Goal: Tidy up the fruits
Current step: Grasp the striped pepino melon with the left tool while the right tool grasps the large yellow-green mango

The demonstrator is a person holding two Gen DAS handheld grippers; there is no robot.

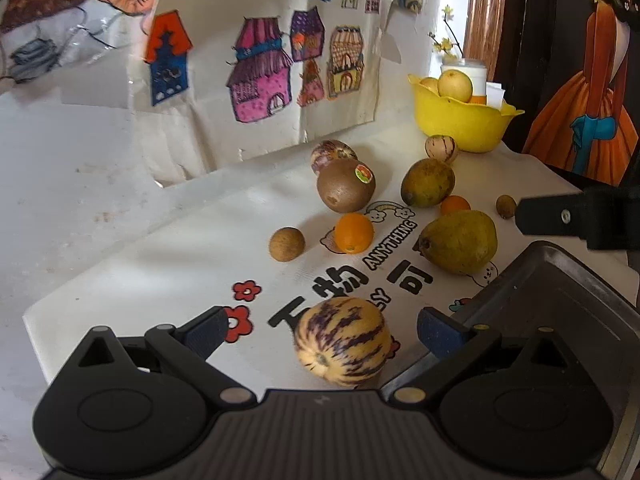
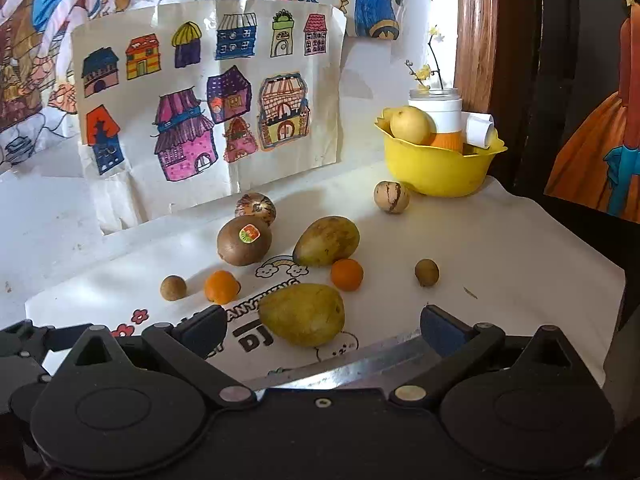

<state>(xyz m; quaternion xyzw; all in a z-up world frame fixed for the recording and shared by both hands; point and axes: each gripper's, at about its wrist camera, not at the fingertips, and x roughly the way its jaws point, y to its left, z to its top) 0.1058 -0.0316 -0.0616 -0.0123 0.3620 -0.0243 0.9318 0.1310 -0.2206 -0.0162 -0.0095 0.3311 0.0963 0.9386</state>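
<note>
Left wrist view: the left hand-held gripper stands wide open around the striped melon, touching neither side; it looks smooth, firm and roll-prone, so grip across its middle. Right wrist view: the right hand-held gripper gapes empty just before the green pear.

bowl: glossy yellow plastic
cloth: matt white fabric, printed
tray: dull grey metal
kiwi: brown, rough, glossy sticker
drawing: creased paper
</note>
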